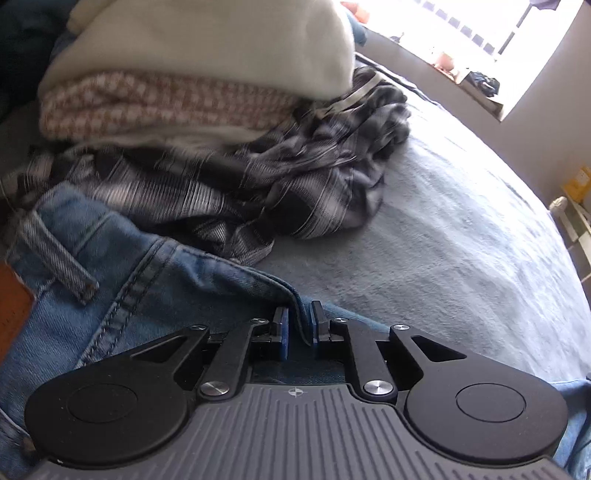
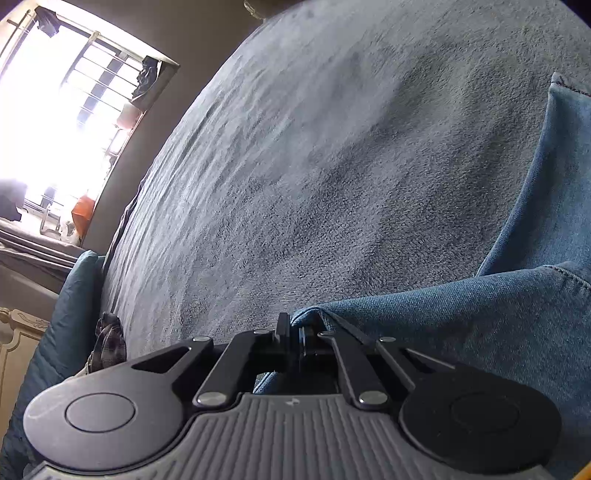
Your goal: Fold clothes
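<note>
- A pair of blue jeans (image 1: 155,280) lies on a bed covered by a grey-blue fleece blanket (image 1: 461,258); the left wrist view shows the waistband end, with a belt loop (image 1: 55,254) and a brown leather patch (image 1: 13,306) at the left edge of the picture.
- The left gripper (image 1: 300,328) is low over the denim. Its two blue-padded fingers (image 1: 283,332) stand close together with a raised fold of the jeans' edge pinched between them.
- Just beyond the jeans on the blanket sits a crumpled grey and black plaid shirt (image 1: 280,177), touching the denim.
- Resting on the plaid shirt is a stack of folded clothes: a pink and white checked garment (image 1: 155,107) below, and a cream garment (image 1: 207,40) on top.
- A bright window (image 1: 476,26) lies past the far edge of the bed, with small items on its sill that are too blurred to name.
- In the right wrist view, the right gripper (image 2: 293,332) has its fingers pressed nearly together on a folded edge of the jeans (image 2: 480,325), which run off toward the right side of the picture.
- Open blanket (image 2: 332,147) fills most of that view.
- At the left edge of the bed a teal cushion (image 2: 70,302) leans, with a scrap of plaid cloth (image 2: 109,341) beside it.
- The window (image 2: 55,110) shows horizontal bars.
</note>
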`<state>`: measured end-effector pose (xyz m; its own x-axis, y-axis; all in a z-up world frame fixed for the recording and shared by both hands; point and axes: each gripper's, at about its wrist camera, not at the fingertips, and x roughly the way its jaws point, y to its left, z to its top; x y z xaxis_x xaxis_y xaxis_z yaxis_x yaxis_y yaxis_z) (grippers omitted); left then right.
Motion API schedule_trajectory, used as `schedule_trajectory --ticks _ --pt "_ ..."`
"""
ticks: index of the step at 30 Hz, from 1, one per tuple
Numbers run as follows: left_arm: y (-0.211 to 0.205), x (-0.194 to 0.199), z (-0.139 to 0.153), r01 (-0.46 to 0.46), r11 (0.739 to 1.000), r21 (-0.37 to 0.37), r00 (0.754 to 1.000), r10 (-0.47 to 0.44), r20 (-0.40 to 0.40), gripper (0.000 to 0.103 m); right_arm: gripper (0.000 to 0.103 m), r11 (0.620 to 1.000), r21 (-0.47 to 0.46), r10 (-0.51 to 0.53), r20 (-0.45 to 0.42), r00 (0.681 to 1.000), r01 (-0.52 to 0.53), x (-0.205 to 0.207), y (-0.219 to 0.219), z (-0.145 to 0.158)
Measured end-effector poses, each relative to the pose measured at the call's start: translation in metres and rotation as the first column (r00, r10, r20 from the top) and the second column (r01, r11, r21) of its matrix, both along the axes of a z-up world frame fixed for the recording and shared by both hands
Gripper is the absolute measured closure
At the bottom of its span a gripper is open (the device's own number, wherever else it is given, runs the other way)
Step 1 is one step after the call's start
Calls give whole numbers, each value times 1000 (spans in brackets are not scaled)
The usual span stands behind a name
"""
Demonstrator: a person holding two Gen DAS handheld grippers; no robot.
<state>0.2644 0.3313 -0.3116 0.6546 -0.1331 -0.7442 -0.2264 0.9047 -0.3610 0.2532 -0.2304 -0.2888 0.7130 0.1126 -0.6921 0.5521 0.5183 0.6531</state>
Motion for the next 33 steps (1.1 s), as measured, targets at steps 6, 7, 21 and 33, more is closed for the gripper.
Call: schedule_trajectory --ticks 6,7,21,33 --pt "27 2 -5 -101 971 -215 994 92 -54 88 98 1000 18 -1 -26 1000 2 9 -3 -11" --pt "35 2 -8 -142 947 -287 989 126 -74 87 98 1000 23 2 -34 999 -1 11 -3 -13" --pt "78 -31 -31 -459 474 -752 879 368 -304 72 41 881 466 14 -187 982 76 17 -53 -17" --pt "56 -144 5 -377 668 -642 925 229 -305 70 34 783 620 105 -212 972 51 -141 21 -43"
